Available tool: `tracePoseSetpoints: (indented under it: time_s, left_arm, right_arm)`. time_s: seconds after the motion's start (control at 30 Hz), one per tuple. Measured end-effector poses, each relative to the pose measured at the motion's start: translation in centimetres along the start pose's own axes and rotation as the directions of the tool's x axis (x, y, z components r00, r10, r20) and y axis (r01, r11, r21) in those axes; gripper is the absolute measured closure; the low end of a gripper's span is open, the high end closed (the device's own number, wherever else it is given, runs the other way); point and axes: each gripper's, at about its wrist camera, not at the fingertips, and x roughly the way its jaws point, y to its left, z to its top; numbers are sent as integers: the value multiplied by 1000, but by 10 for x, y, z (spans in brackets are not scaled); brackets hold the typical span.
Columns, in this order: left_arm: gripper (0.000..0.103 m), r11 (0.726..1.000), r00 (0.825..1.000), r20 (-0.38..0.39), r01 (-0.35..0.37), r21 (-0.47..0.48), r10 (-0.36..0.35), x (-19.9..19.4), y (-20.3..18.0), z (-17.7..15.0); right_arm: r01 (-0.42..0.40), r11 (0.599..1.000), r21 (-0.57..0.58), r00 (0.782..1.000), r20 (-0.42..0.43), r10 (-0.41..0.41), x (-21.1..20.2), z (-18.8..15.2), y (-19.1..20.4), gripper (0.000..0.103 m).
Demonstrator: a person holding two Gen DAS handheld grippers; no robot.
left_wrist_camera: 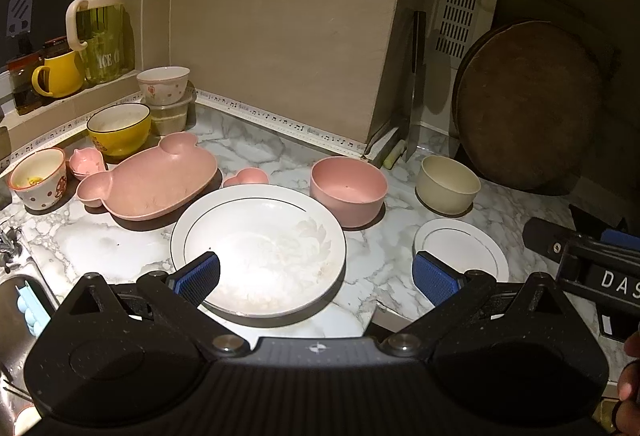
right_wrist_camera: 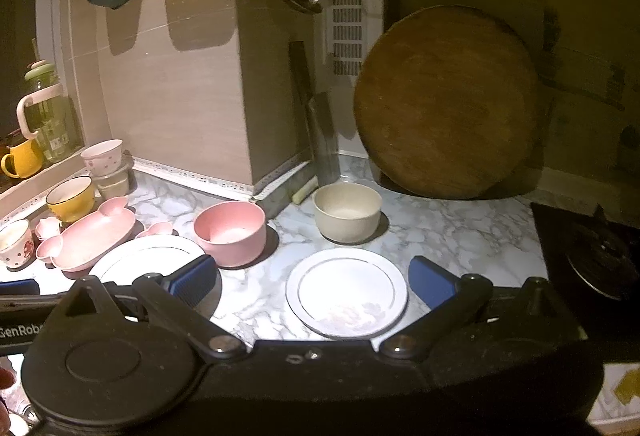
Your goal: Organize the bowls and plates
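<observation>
Marble countertop carries all the dishes, and a steel sink sits at its far left edge. On the left stands a mushroom-print cup, with a yellow bowl farther back and a small pink dish between them. Just right of these lies a pink bear-shaped plate, its near right edge close beside the large white plate. A tiny pink heart dish sits just beyond that plate's far rim. The left gripper hovers over the near part of the large white plate, its blue pads spread wide and holding nothing. Right of the plate's far side stands a pink bowl, and farther right a cream bowl, well apart from it. Near of the cream bowl lies a small white plate. The right gripper is above this plate, jaws wide apart and empty. A round wooden board leans against the wall behind, and a black stove lies at far right.
</observation>
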Motion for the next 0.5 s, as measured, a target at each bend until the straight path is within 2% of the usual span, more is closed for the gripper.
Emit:
tracePoseSetpoints:
  time_s: [0.27, 0.43, 0.5]
  left_arm:
    - [0, 992, 995, -51, -93, -82, 89, 45, 36, 7]
    - [0, 984, 990, -112, -106, -146, 90, 76, 64, 13]
    - [0, 979, 985, -140, -121, -165, 99, 89, 74, 14]
  right_arm:
    - [-69, 997, -32, 998, -10, 68, 42, 11, 17, 0]
    - [-175, 984, -42, 981, -88, 171, 82, 17, 32, 1]
    - [-181, 983, -38, 977, -122, 175, 96, 18, 38, 1]
